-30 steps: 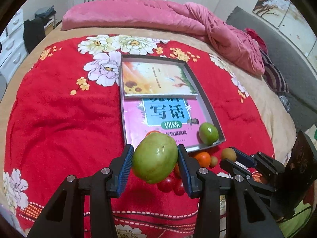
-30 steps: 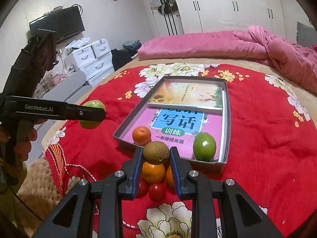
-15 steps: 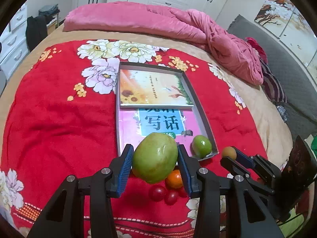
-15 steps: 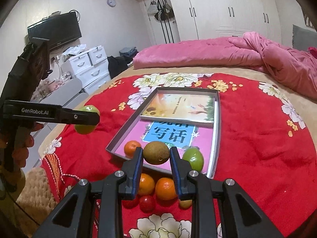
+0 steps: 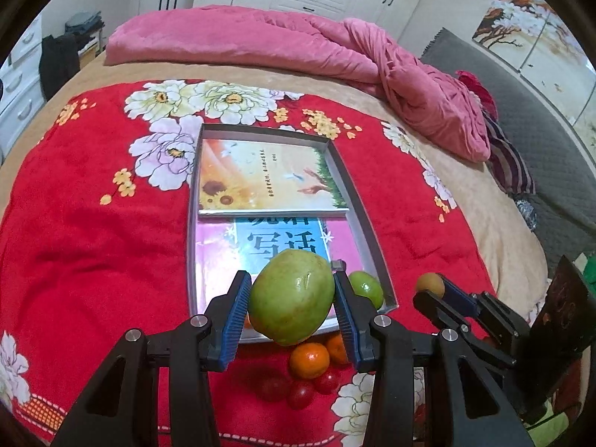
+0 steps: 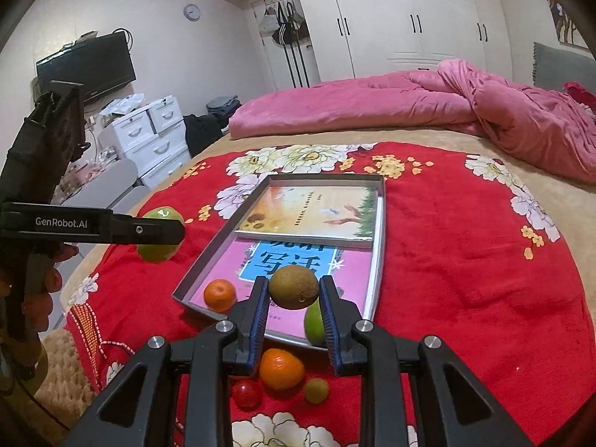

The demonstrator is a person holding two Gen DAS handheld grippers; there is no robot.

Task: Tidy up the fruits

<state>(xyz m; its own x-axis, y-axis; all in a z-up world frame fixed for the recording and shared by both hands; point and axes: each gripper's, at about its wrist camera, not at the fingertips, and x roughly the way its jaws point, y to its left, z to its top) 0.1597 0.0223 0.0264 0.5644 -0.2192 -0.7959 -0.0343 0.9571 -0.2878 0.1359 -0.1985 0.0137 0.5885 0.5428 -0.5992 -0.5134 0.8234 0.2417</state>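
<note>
My left gripper (image 5: 290,298) is shut on a large green mango (image 5: 291,296) and holds it in the air over the near end of the grey tray (image 5: 367,219). My right gripper (image 6: 293,296) is shut on a brown kiwi (image 6: 293,286), also above the tray's near edge (image 6: 208,257). In the tray lie two books, a green lime (image 5: 367,288) and an orange (image 6: 219,295). On the red blanket before the tray lie oranges (image 5: 309,359), red cherry tomatoes (image 5: 300,393) and a small green fruit (image 6: 316,390). The right gripper with its kiwi shows in the left wrist view (image 5: 430,285).
The tray sits on a red flowered blanket (image 5: 93,231) on a bed. A pink duvet (image 5: 260,48) is heaped at the far side. White drawers (image 6: 152,134) and a TV stand left of the bed. A grey sofa (image 5: 540,156) lies to the right.
Both grippers have risen and drawn back toward me with their fruits still held. The tray and loose fruits look farther off and lower in view.
</note>
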